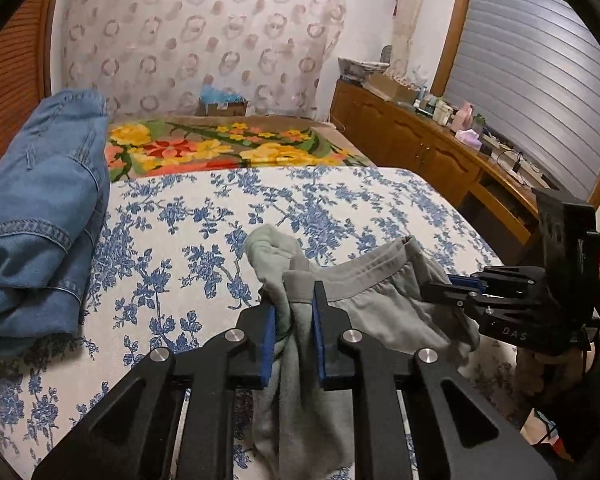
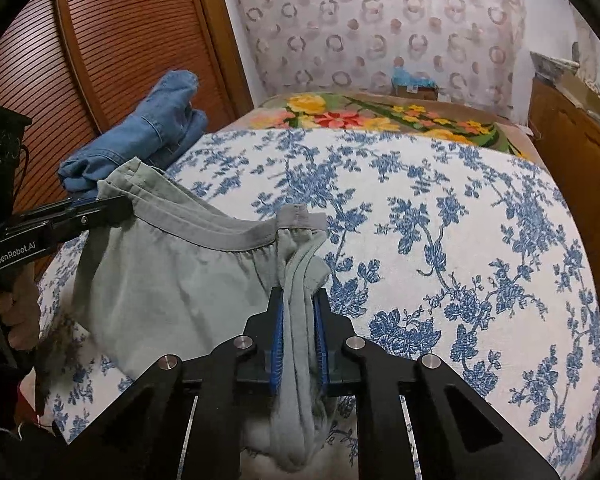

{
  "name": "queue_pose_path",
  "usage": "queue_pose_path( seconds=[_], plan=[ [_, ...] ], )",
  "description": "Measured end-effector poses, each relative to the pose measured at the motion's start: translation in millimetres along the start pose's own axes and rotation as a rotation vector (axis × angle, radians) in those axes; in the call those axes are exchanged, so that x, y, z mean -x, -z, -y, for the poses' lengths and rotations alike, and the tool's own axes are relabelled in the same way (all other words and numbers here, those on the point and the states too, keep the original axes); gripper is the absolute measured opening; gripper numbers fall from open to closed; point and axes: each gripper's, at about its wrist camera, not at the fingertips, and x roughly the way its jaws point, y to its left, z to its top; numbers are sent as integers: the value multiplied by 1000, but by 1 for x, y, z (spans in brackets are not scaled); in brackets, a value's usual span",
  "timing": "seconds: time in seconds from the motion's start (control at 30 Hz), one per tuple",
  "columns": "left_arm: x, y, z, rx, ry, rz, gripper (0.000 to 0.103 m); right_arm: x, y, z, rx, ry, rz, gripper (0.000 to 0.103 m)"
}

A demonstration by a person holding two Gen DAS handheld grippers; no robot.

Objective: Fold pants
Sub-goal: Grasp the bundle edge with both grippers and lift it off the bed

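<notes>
Grey-green pants are held up above the bed, waistband strung between the two grippers, legs drooping below and out of sight under the jaws. Left gripper is clamped on one bunched end of the waistband; fabric fills the gap between its blue pads. Right gripper is clamped likewise on the other end, cloth gathered thick between its pads.

Key relation: the waistband's long axis runs gripper to gripper, roughly across the bed, sagging slightly in the middle. From the left wrist view the right gripper sits off to the right at about the same height; from the right wrist view the left gripper sits off to the left. Neither looks clearly nearer the bed.

Bare patterned sheet lies ahead of both grippers, so laying the pants flat likely means moving forward and down, keeping the band taut. Jeans lie in a pile on the left side of the bed, apart from the pants. A cabinet stands along the right wall.
</notes>
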Motion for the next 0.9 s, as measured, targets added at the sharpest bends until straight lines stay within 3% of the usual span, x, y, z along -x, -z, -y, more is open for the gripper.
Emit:
queue_pose_path(
  seconds=[0.67,0.9],
  plan=[
    [57,-6,34,-60,2,124,16,75,6,-16,51,-3,141,14],
    [74,-17,31,-53,-5,149,16,88,-7,-20,82,-12,162,14]
  ],
)
